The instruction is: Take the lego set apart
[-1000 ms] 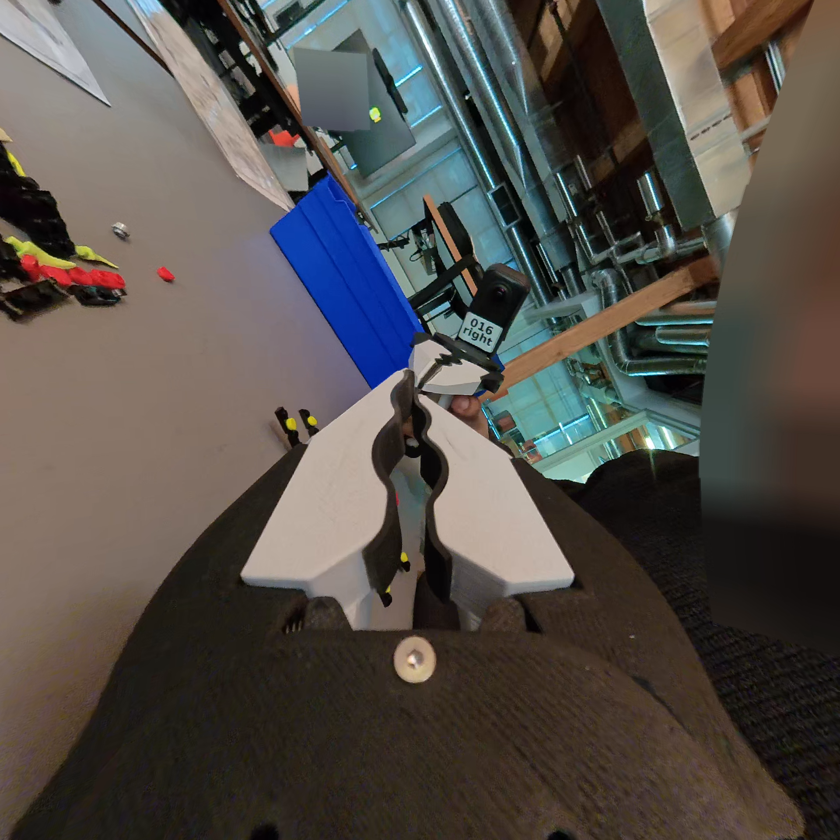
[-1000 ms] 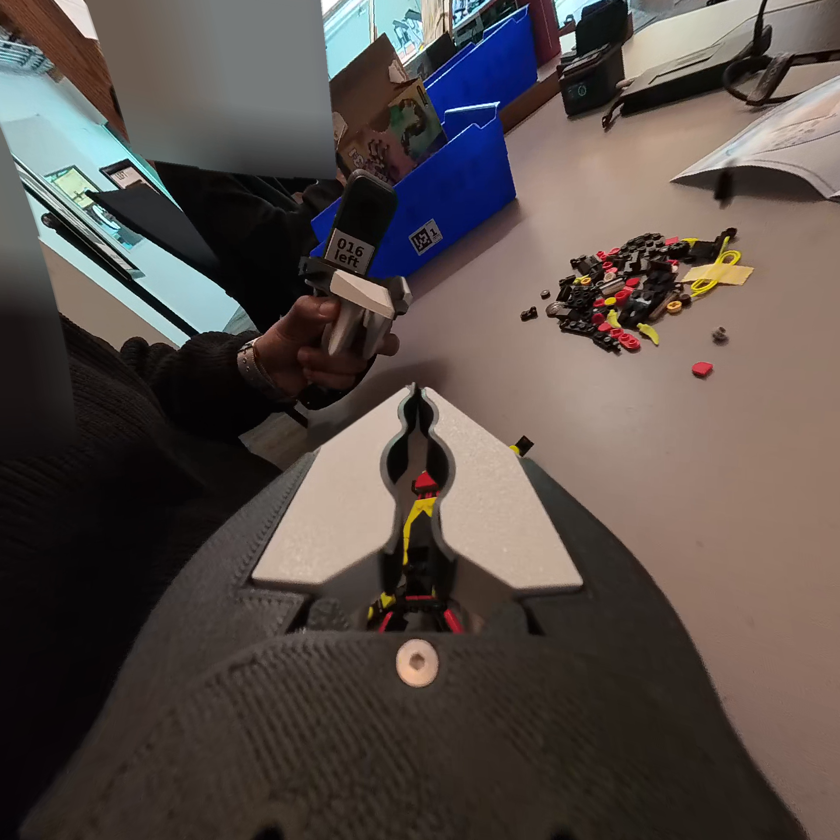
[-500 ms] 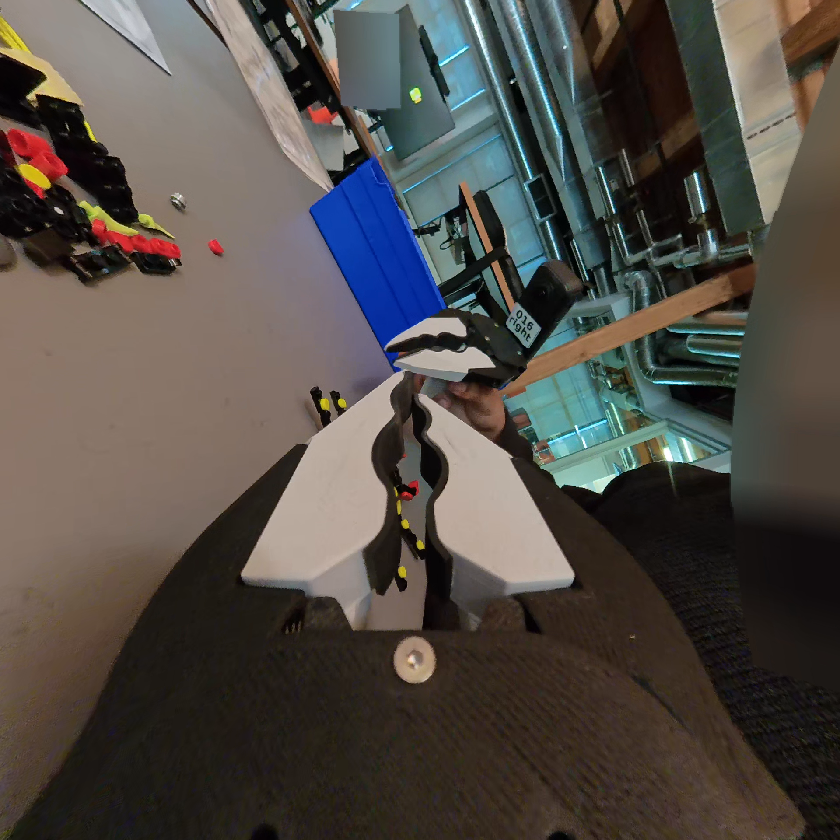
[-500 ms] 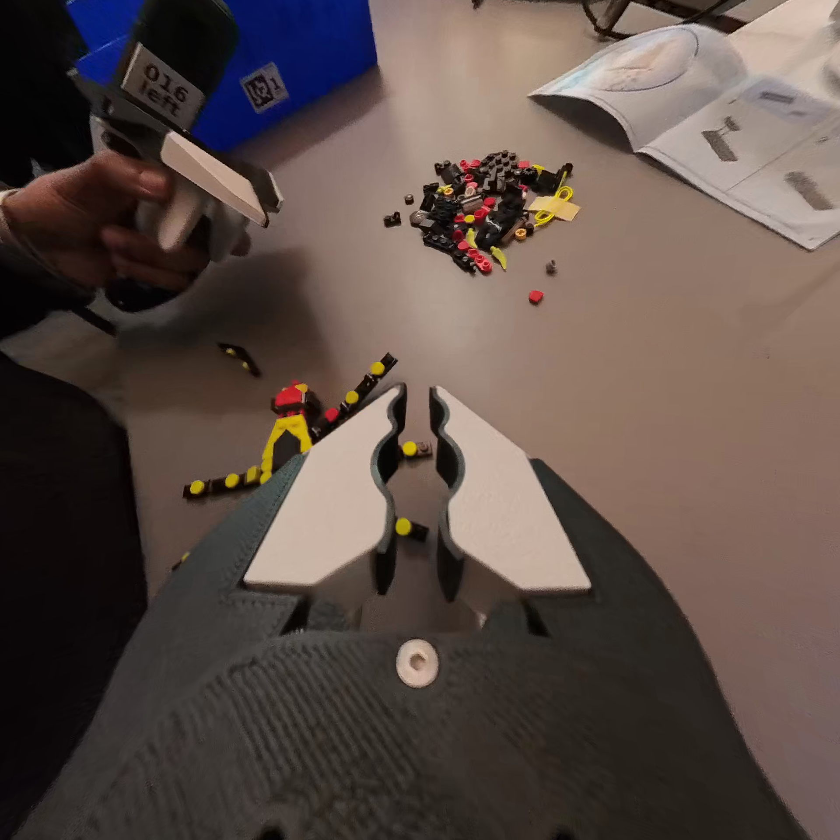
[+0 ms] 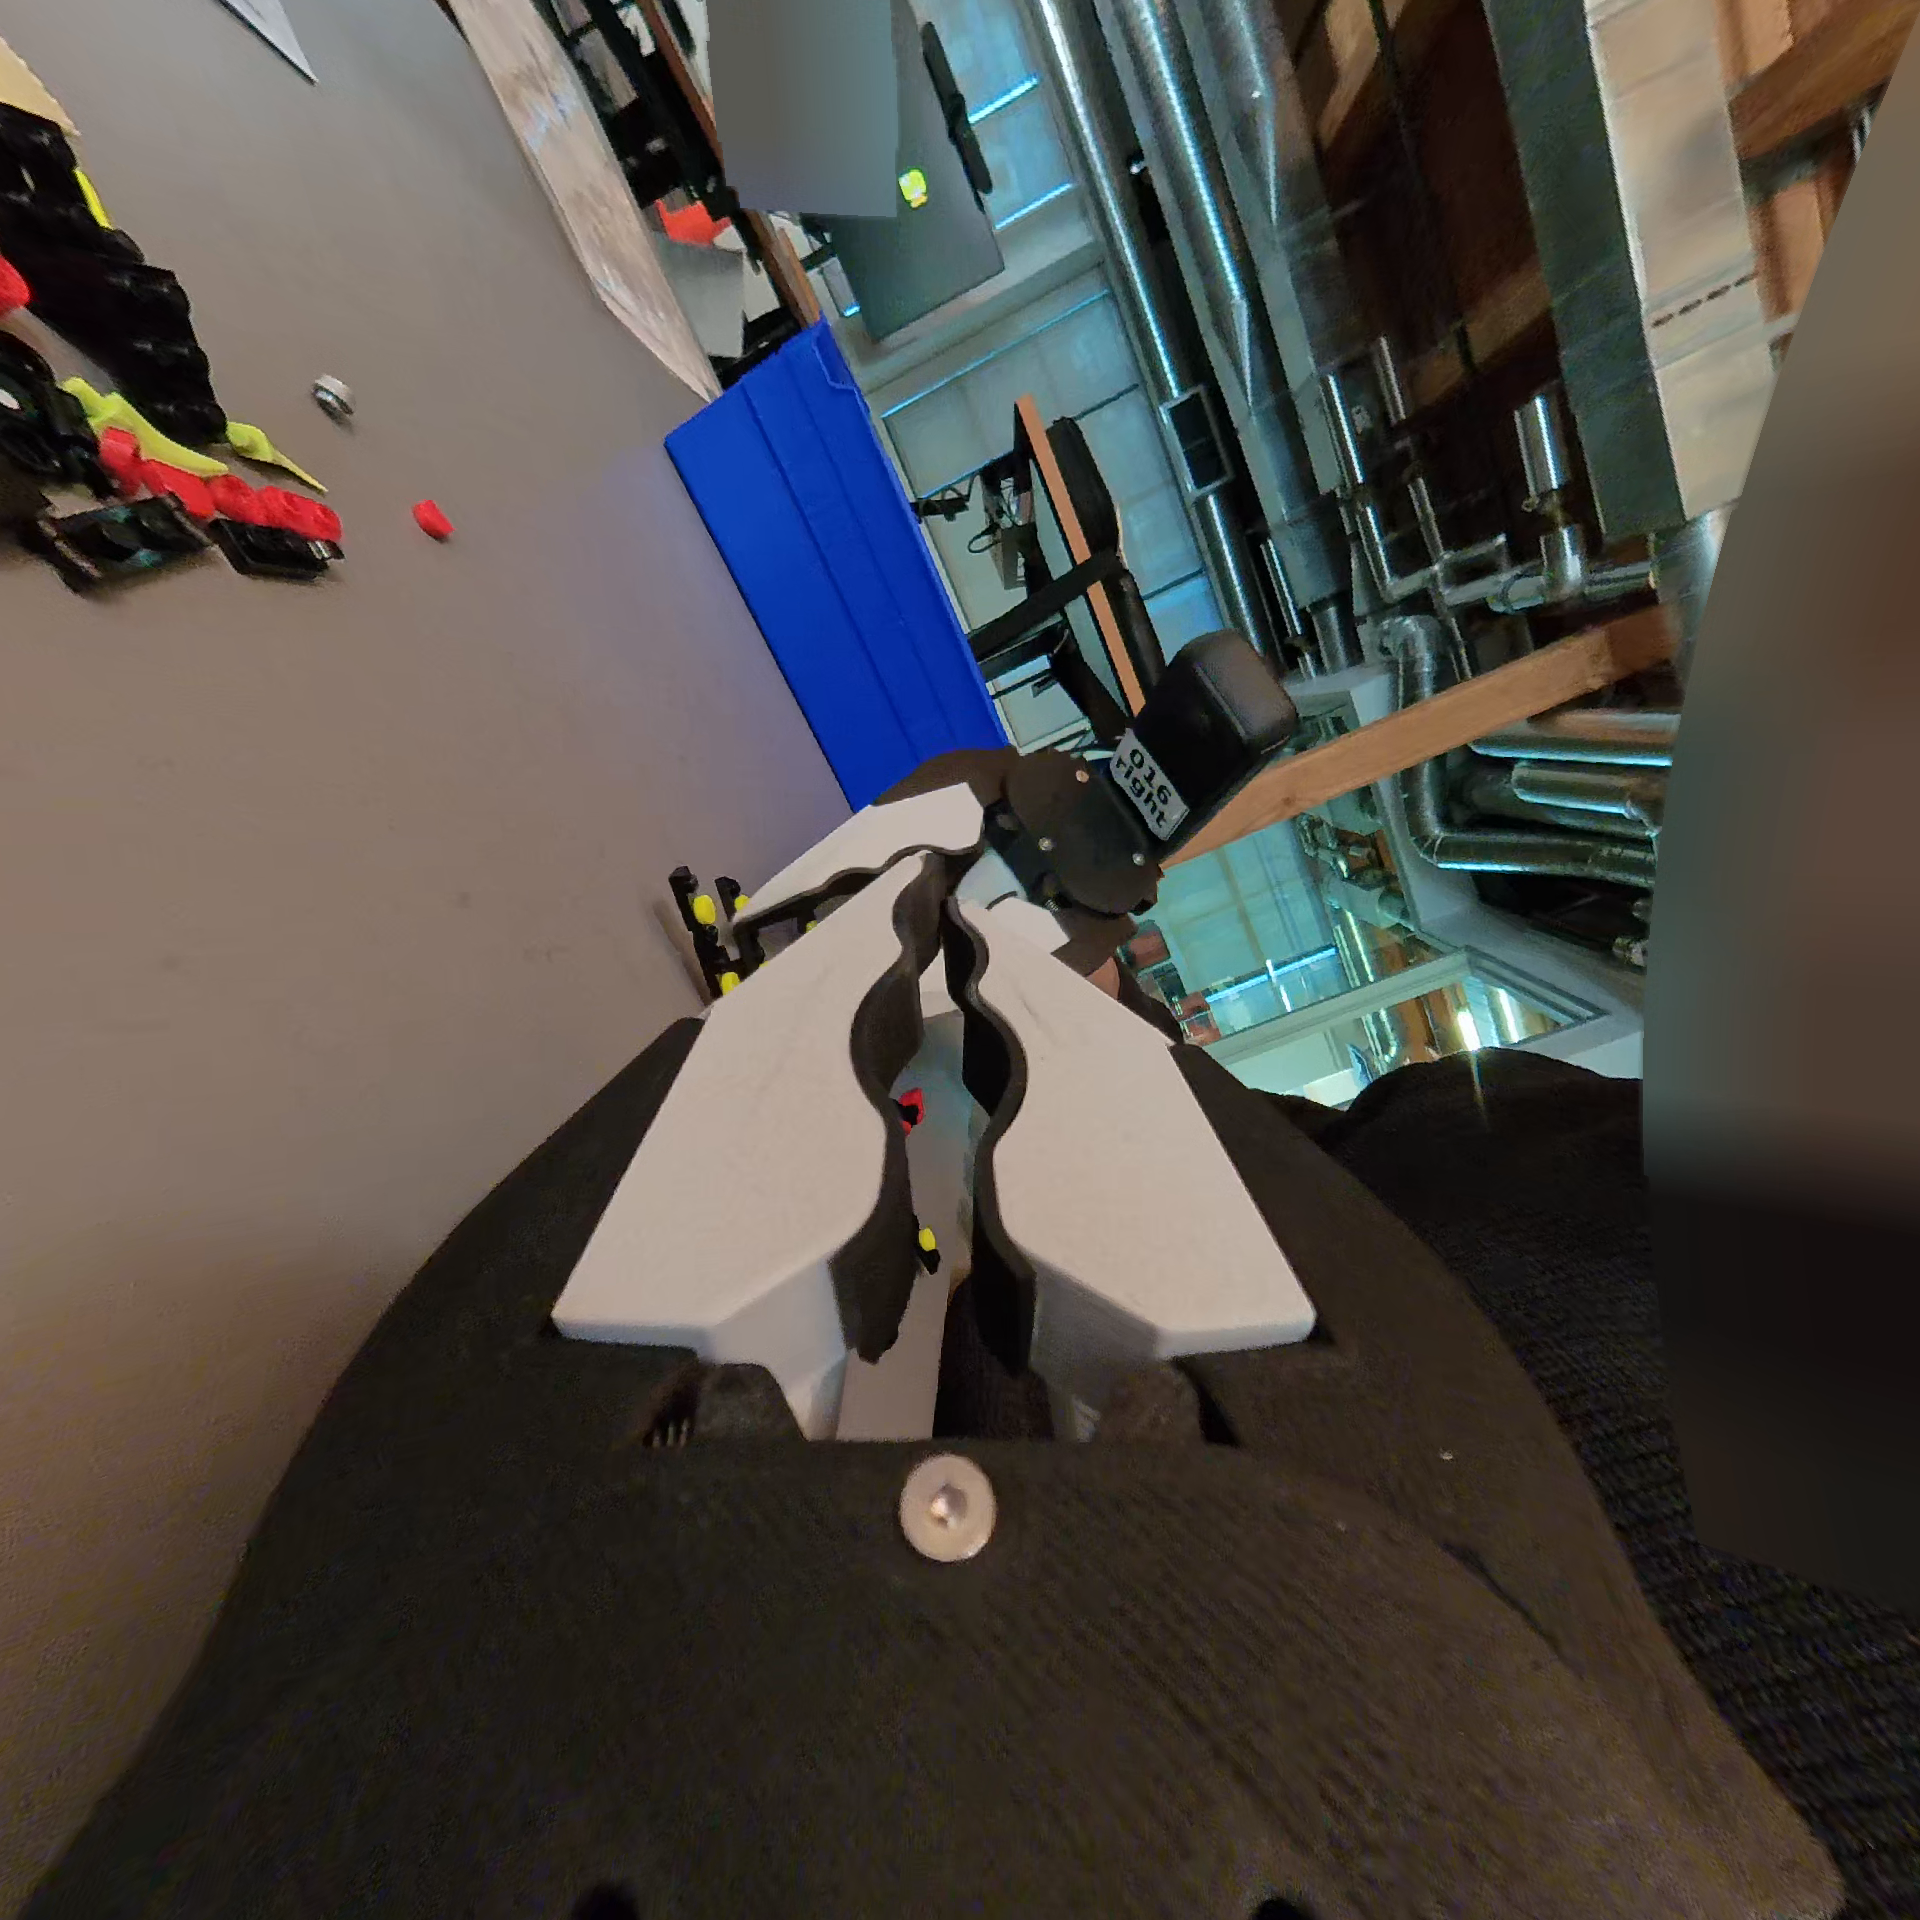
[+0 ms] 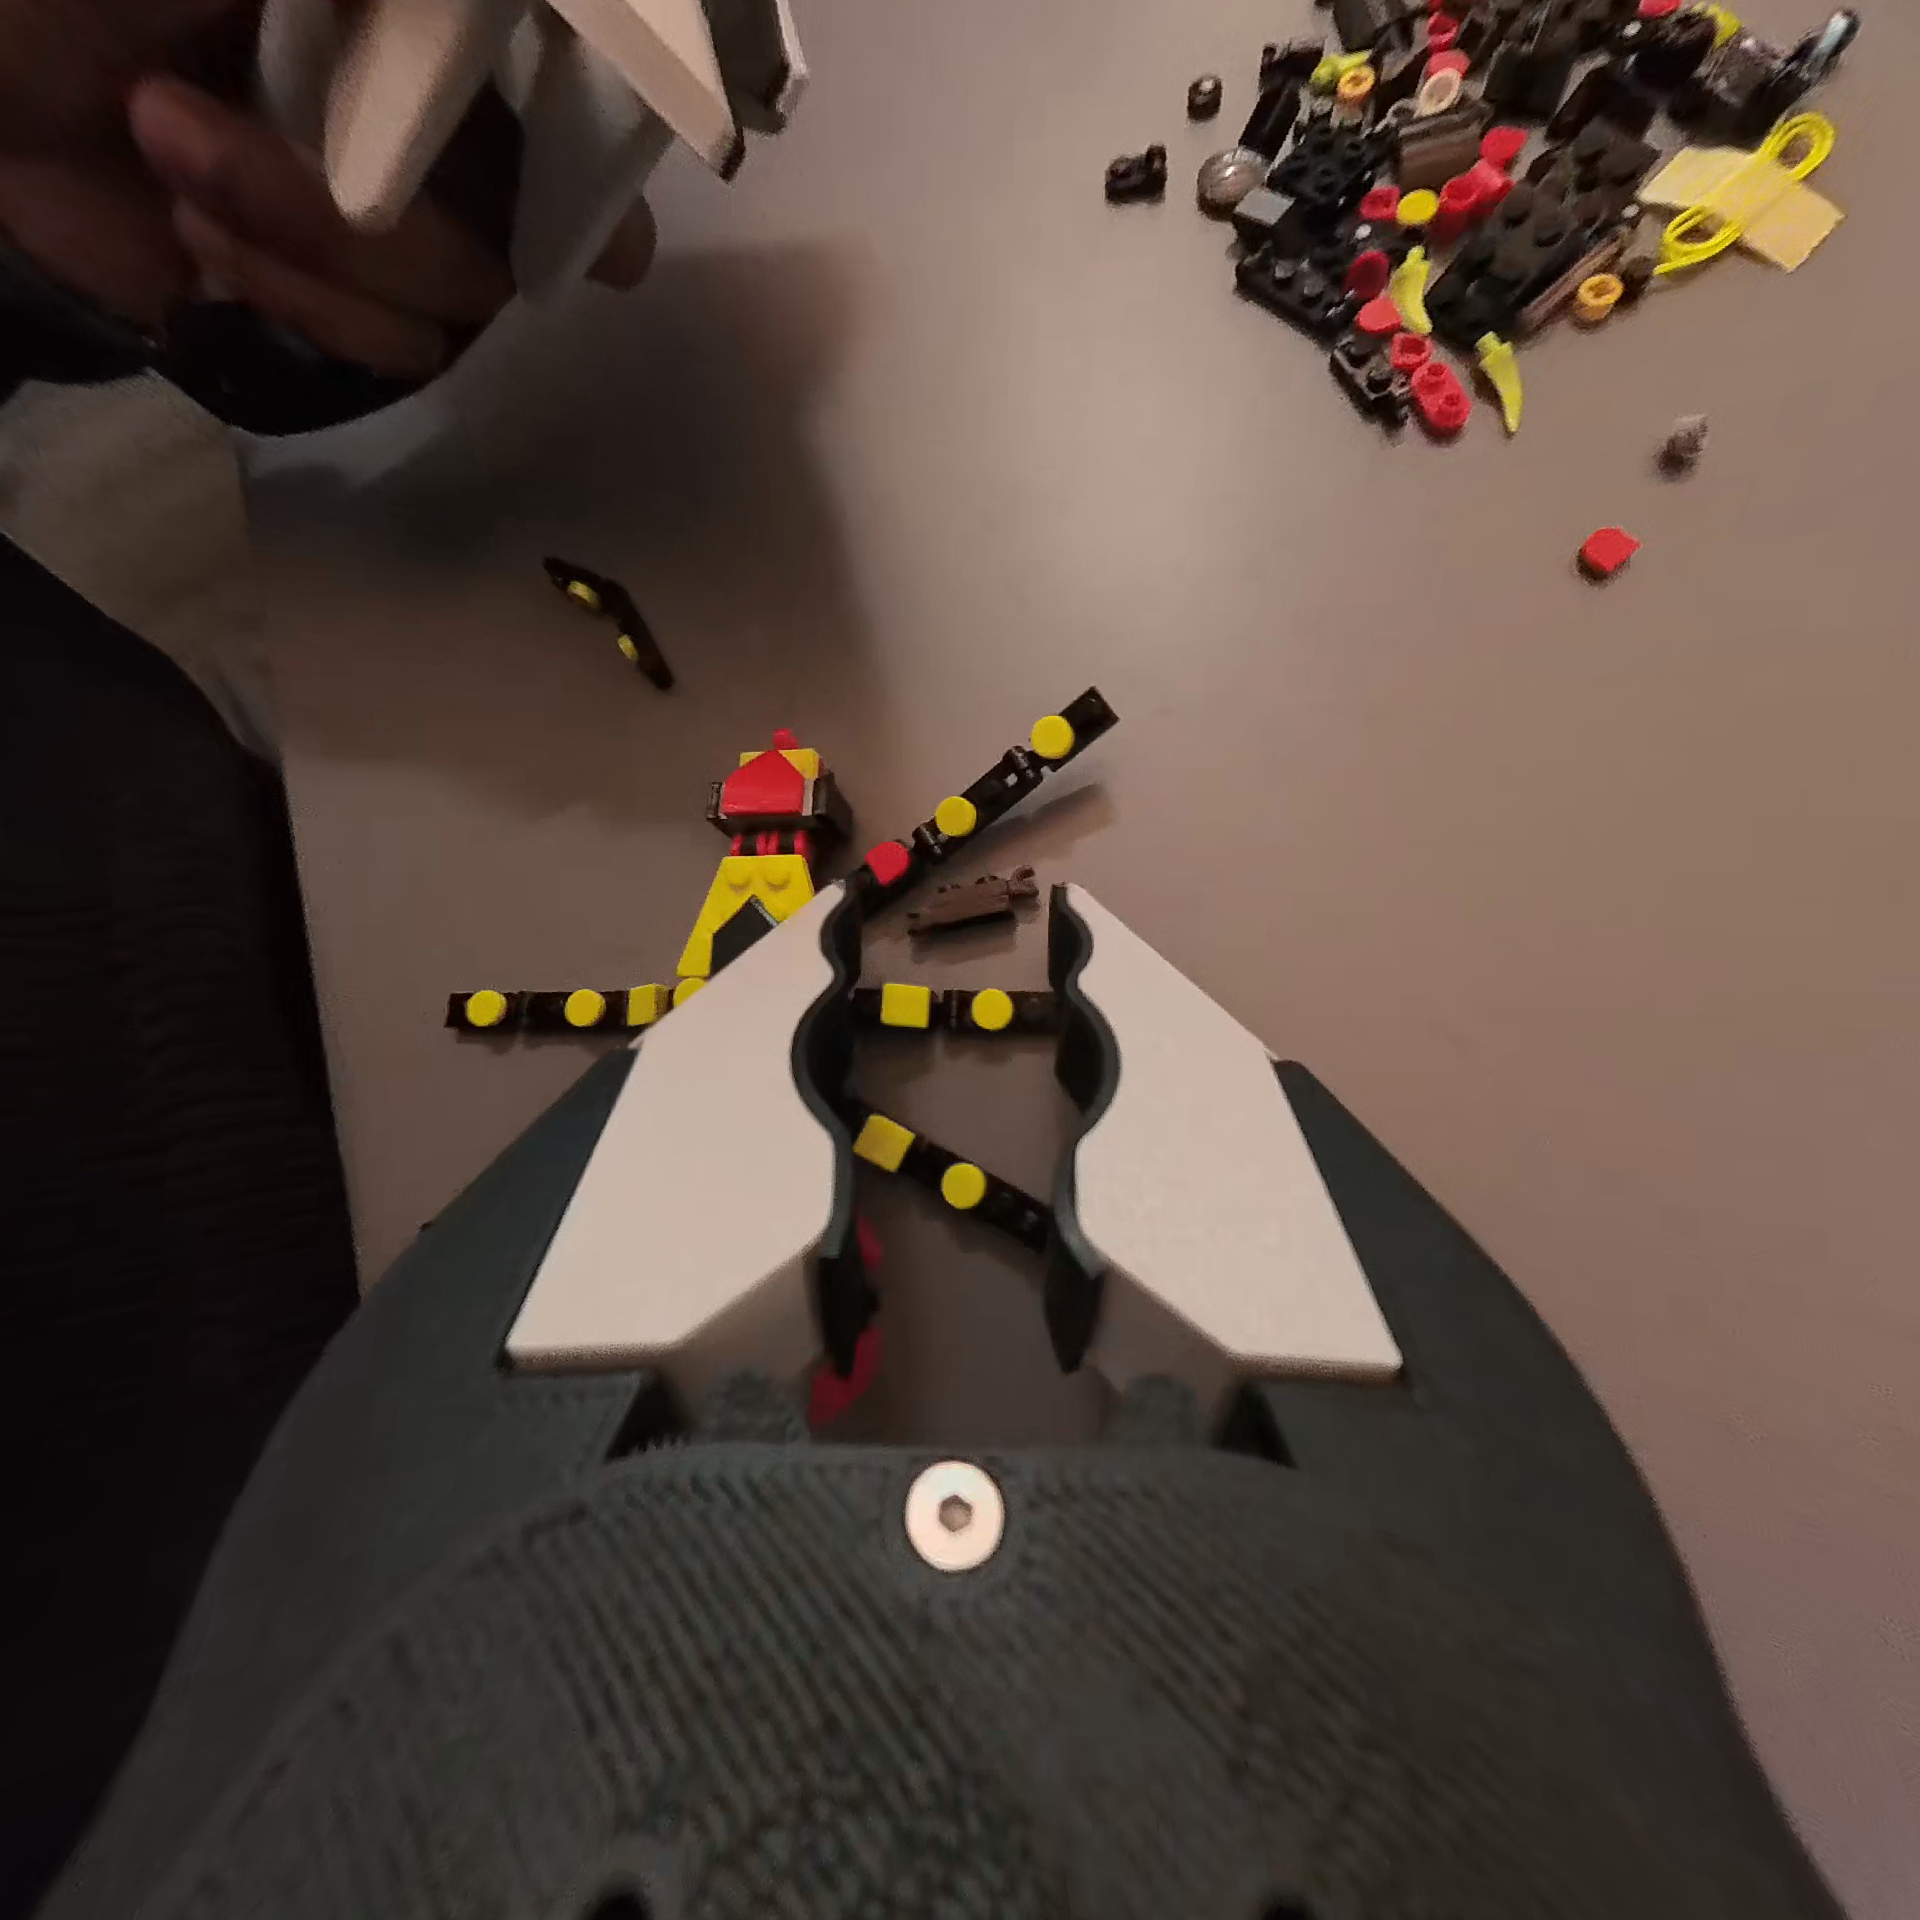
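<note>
**Q:** Where does the model lie, and what are your tools doing?

**A:** The model (image 6: pixel 743 904) lies flat on the tabletop (image 6: pixel 1351 831), directly under your right tool (image 6: pixel 948 894). That tool is released, its jaws spread over two legs (image 6: pixel 961 816). The red-and-yellow body shows at 11 o'clock of the tips. Your left tool (image 5: pixel 940 909) hangs above at 10 o'clock. Its jaws are drawn to a narrow slit, with nothing seen between them.

**Q:** How will it handle?

**A:** Judge it light, stiff and smooth. The hinged legs will likely swing or snap off before the body lifts. Pin the body with one tool and take a leg close to its joint with the other. Do not grip it by the studded tip.

**Q:** What room have you got?

**A:** The tabletop is bare towards 3 o'clock. A loose leg (image 6: pixel 613 623) lies at 11 o'clock and the pile (image 6: pixel 1475 208) sits well apart at 1 o'clock. A stray red piece (image 6: pixel 1605 551) lies near the pile. In the left wrist view a blue bin (image 5: pixel 831 582) stands beyond.
</note>
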`<state>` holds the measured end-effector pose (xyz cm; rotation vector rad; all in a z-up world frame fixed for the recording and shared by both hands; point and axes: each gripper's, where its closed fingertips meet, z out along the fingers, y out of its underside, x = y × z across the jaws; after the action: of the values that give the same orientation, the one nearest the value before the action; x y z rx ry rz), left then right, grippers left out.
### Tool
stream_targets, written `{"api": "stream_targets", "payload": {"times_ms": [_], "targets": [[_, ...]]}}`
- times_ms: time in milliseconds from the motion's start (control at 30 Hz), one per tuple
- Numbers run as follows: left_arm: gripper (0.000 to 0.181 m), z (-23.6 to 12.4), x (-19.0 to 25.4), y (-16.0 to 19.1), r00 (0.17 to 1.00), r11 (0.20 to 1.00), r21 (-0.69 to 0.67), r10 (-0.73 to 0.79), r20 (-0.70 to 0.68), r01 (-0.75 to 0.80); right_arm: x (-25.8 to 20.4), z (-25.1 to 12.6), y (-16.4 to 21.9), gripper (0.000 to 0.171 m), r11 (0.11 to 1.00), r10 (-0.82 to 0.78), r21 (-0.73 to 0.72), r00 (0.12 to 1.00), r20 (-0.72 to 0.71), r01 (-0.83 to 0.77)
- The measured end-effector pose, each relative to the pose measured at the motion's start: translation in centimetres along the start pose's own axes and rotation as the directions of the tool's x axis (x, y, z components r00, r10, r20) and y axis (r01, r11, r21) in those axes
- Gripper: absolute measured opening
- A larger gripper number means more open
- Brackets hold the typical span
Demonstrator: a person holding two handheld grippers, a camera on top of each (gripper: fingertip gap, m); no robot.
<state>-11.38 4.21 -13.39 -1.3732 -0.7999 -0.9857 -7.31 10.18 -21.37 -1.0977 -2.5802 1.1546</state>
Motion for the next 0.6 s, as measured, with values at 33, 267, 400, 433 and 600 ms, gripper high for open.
{"api": "stream_targets", "payload": {"times_ms": [33, 267, 400, 433, 600], "targets": [[0.0, 0.0, 0.1, 0.1, 1.0, 1.0, -0.002, 0.0, -0.002, 0.0, 0.2, 0.3, 0.2, 0.035, 1.0, -0.009, -0.019, 1.0, -0.018, 0.009], [0.0, 0.3, 0.4, 0.5, 1.0, 1.0, -0.021, 0.006, -0.013, -0.006, 0.1, 1.0, 0.3, 0.012, 0.999, 0.009, -0.046, 1.0, -0.017, -0.009], [0.0, 0.4, 0.5, 0.8, 1.0, 0.999, -0.036, 0.021, -0.011, -0.022, 1.0, -0.1, -0.6, 0.011, 1.0, -0.022, 0.012, 0.997, -0.076, 0.023], [0.0, 0.4, 0.6, 0.9, 1.0, 0.999, -0.044, 0.025, -0.015, -0.026, 1.0, -0.6, -1.5, 0.009, 0.997, -0.033, 0.068, 0.996, -0.083, 0.038], [0.0, 1.2, 0.9, 2.1, 0.999, 0.994, -0.103, 0.035, -0.027, -0.037, 1.3, -2.2, -3.1, 0.005, 0.984, -0.025, 0.172, 0.993, -0.115, 0.045]]}}
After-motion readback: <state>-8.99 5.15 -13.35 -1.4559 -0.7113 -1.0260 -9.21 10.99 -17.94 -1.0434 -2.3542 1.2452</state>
